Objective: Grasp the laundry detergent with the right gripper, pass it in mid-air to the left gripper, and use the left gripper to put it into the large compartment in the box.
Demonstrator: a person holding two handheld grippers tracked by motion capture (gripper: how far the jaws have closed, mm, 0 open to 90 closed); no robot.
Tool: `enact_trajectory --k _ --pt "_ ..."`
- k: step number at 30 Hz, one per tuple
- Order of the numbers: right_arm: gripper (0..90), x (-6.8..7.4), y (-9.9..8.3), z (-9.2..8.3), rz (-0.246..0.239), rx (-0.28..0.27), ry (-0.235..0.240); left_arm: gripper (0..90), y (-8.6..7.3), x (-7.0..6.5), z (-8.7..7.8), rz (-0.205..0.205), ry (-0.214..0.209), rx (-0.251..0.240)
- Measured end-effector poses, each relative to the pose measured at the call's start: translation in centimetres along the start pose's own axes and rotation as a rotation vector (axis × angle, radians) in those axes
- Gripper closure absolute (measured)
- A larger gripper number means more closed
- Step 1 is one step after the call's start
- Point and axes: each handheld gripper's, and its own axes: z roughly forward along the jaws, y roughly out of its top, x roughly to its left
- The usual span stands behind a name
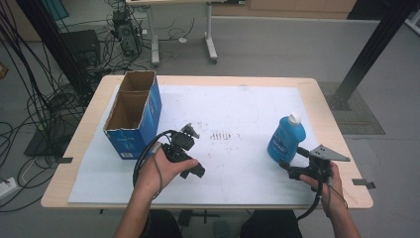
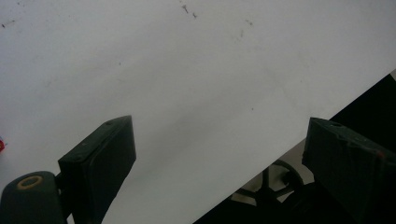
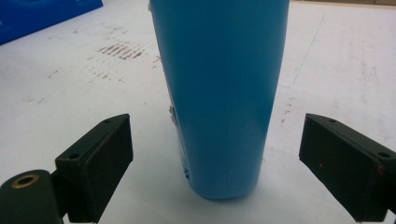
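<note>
**Blue bottle between the right tool's spread jaws**

A smooth blue plastic bottle (image 3: 219,93), white-capped, stood upright between the right tool (image 3: 215,154)'s parted jaws, untouched. The left tool (image 2: 219,163) gaped over the white surface (image 2: 187,70). Beyond it sat an open cardboard box (image 1: 133,116), apparently empty.

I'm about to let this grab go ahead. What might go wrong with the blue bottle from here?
1. The blue bottle stands upright and tall between the open jaws of the right claw, untouched on both sides; if one pad meets it first, it may tip.
2. It sits nearer the left pad, so closing could push it sideways.
3. The pads sit low on the bottle, so lifting could let its top swing.
</note>
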Motion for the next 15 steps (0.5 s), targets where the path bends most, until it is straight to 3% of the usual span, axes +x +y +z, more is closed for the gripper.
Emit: enact_trajectory --k 4,15 --pt "9.2 -0.02 0.01 0.03 -0.003 -0.007 0.001 9.9 -0.04 -0.03 -0.03 0.001 -0.001 0.001" --pt "9.1 0.15 0.27 0.11 -0.005 -0.111 0.011 9.8 -0.32 0.11 -0.22 -0.006 0.002 -0.001"
